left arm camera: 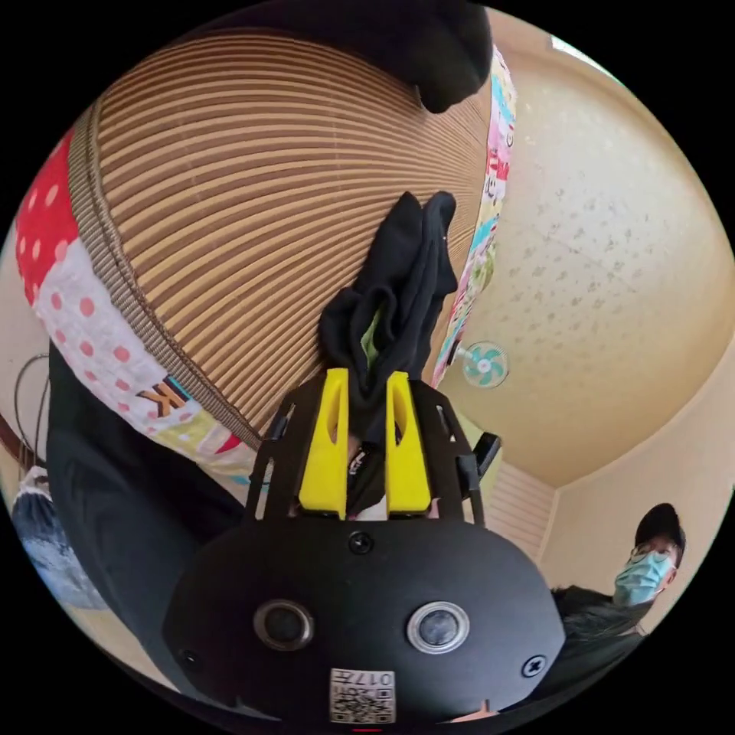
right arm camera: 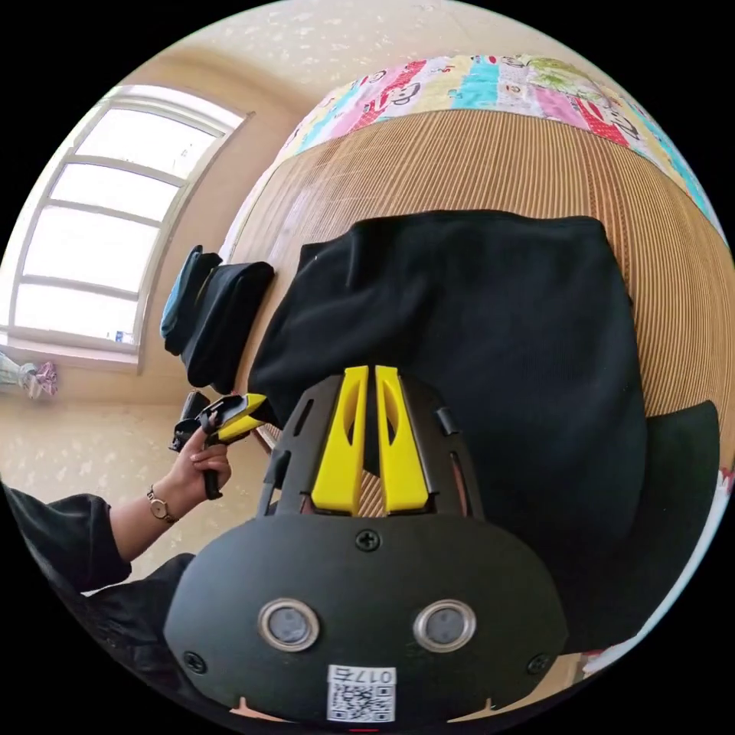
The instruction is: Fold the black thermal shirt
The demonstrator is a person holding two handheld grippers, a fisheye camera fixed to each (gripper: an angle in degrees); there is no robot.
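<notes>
Visibly, black thermal shirt corners between both grippers' fingers.

Black shirt on ribbed mat

A ribbed mat covers a patchwork quilt.

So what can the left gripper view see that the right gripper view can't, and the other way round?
The left gripper view shows its own left gripper pinching a bunched black fold of the black thermal shirt, a wall fan, and a masked person in the corner.

The right gripper view shows the shirt's body spread flat, a window, a stack of folded clothes, a hand holding the other gripper, and the right gripper closed at the shirt's edge.

Both show the shirt, the ribbed mat and the patterned quilt.
</notes>
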